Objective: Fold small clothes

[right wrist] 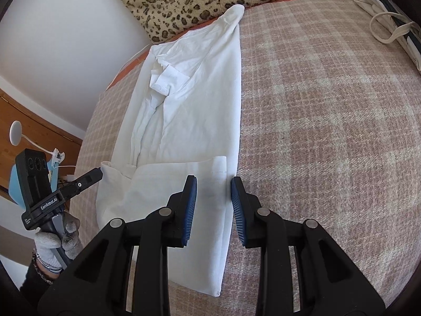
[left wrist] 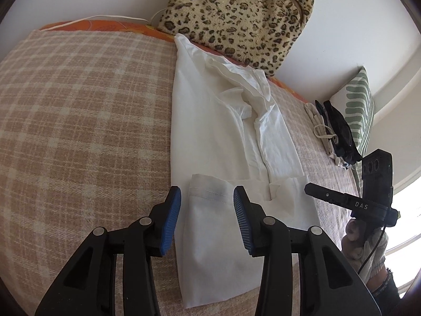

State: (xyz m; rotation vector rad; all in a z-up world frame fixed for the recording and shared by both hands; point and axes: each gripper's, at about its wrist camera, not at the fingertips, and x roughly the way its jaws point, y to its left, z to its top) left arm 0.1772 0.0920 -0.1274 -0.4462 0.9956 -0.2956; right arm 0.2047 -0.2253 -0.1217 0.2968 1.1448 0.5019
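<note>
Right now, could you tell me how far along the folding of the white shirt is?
Partly done. The shirt lies on the plaid blanket as a long narrow strip, sides and sleeve folded inward, and its near end is doubled over. Nothing is in hand: the left gripper and right gripper are both open above that folded end. Folding the strip shorter is probably what remains.

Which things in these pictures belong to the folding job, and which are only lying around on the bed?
For the job:
white garment, partly folded
left gripper, open
right gripper, open

Lying about:
leopard-print cushion
green striped pillow
pile of cloth items
checked blanket underneath
</note>
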